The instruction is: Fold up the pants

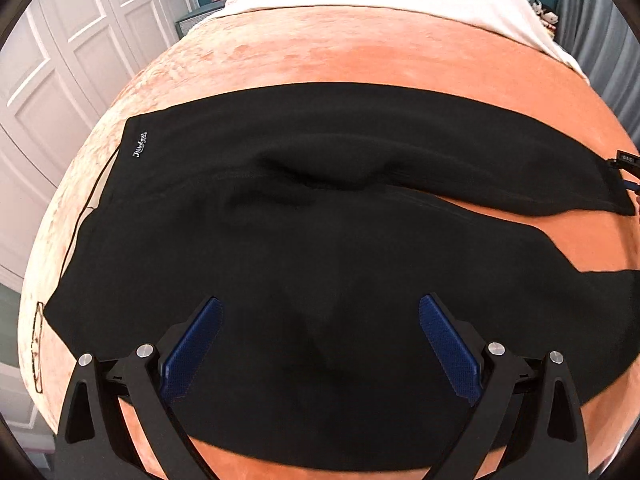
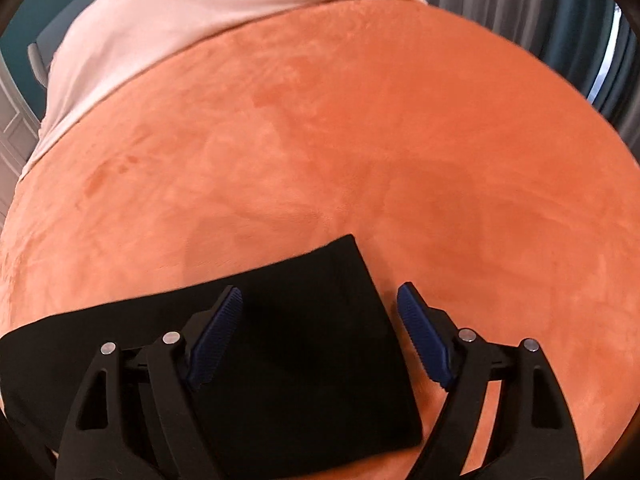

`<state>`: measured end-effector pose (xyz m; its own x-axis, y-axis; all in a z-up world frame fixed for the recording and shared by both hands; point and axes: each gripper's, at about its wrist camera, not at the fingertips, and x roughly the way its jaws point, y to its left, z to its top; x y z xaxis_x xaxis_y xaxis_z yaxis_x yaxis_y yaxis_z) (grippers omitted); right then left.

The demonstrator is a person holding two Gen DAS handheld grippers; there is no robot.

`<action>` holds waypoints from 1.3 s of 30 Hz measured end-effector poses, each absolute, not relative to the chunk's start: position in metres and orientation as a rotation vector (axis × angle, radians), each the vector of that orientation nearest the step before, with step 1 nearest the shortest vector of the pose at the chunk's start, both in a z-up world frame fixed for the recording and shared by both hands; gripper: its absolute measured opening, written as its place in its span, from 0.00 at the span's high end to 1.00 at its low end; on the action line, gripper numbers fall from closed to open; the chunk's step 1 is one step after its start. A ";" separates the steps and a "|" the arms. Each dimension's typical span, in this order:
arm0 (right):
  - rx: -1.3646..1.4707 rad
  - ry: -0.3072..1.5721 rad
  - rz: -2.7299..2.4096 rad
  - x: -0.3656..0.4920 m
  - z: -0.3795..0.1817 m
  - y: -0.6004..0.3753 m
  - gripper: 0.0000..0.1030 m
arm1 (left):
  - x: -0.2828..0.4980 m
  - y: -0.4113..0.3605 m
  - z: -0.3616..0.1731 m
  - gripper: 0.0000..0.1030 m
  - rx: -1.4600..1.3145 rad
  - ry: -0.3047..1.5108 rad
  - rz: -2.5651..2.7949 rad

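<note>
Two grippers, left [image 1: 320, 316] and right [image 2: 318, 300], gape wide and empty over the pants [image 1: 320, 220]. I would pinch the hem [image 2: 360, 280] at 12 o'clock, lifting both layers evenly off the blanket [image 2: 360, 140].

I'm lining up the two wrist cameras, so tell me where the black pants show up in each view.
Left wrist: black pants spread across the middle, waistband at left, legs running right.
Right wrist: only one leg end shows, bottom centre, under the open right gripper.
Shared landmark: the orange blanket beneath them.
</note>
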<state>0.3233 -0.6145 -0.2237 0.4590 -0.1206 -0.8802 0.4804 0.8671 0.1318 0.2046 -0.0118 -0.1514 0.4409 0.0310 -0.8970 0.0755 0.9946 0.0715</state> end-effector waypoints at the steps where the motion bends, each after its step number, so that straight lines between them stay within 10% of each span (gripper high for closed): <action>1: 0.390 1.041 -0.373 0.328 -0.229 -0.615 0.32 | 0.207 -0.010 -0.152 0.06 0.107 1.117 -0.028; 4: 0.377 1.025 -0.358 0.332 -0.229 -0.614 0.47 | 0.222 -0.001 -0.149 0.06 0.114 1.099 -0.013; 6: 0.372 1.018 -0.344 0.332 -0.226 -0.611 0.75 | 0.240 0.013 -0.141 0.06 0.105 1.072 0.011; 9: 0.369 1.014 -0.316 0.331 -0.221 -0.604 0.85 | 0.284 0.053 -0.123 0.06 0.025 1.046 0.028; 19: 0.382 0.994 -0.378 0.323 -0.214 -0.593 0.85 | 0.465 0.245 -0.134 0.08 -0.029 1.117 0.417; 22: 0.394 0.999 -0.401 0.323 -0.213 -0.589 0.85 | 0.488 0.264 -0.165 0.35 -0.107 1.230 0.342; 24: 0.391 1.007 -0.414 0.324 -0.212 -0.585 0.85 | 0.491 0.260 -0.181 0.76 -0.094 1.280 0.285; 30: 0.385 0.987 -0.420 0.321 -0.193 -0.577 0.85 | 0.474 0.257 -0.155 0.95 -0.180 1.219 0.214; 39: 0.368 0.796 -0.299 0.256 -0.106 -0.553 0.85 | 0.338 0.261 -0.030 0.95 -0.268 0.991 -0.010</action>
<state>0.2563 -0.5535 -0.1055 0.6637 -0.1213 -0.7381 0.3941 0.8954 0.2072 0.3383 0.2607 -0.0296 0.5506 -0.1300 -0.8246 -0.1129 0.9671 -0.2279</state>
